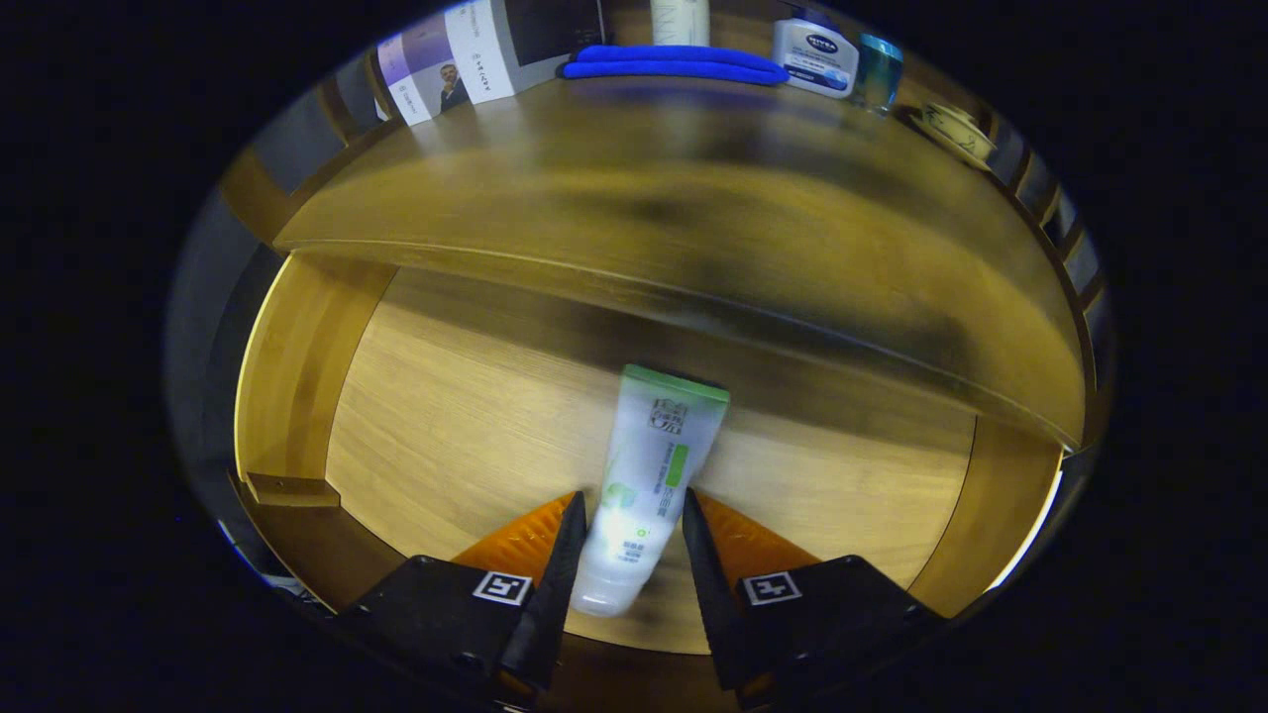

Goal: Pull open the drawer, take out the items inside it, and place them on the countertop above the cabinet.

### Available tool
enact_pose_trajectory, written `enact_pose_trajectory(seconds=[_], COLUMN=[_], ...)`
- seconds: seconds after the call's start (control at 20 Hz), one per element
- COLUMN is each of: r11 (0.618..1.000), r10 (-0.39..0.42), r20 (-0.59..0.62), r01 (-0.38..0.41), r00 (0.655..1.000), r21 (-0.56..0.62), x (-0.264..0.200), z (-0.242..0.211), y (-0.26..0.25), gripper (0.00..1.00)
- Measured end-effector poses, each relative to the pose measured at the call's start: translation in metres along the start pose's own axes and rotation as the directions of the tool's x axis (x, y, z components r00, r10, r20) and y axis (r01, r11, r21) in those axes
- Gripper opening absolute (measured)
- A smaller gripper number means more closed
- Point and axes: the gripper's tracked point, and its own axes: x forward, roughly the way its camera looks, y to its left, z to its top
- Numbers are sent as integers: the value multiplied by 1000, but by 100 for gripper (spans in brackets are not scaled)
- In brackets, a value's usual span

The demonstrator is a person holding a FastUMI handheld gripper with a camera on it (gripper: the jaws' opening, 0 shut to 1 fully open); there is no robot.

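- Drawer (416,416): open, smooth pale wood floor, under the glossy wooden desk (693,198).
- Tube (649,475): soft white plastic, flat green crimped end, lying in the drawer.
- Tool (631,515): 2 fingers flank the tube closely; firm contact unclear.

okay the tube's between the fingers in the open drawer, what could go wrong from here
The tool grips the tube by its lower end, so the long upper part could swing or slip out. Lifting straight up, the tube's green end may strike the countertop edge overhanging the drawer. On top, the blue cloth and bottles crowd the back.
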Motion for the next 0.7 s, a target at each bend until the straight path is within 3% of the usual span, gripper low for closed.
enact_pose_trajectory(seconds=[0.35,0.4,0.7], r11=[997,997,993], r10=[3,0,97], r20=[5,2,49], r01=[-2,0,-94], r00=[1000,1000,994], r21=[-81,-81,-66], x=[4,1,-26], z=[1,1,-5], y=[3,5,21], gripper=[48,32,33])
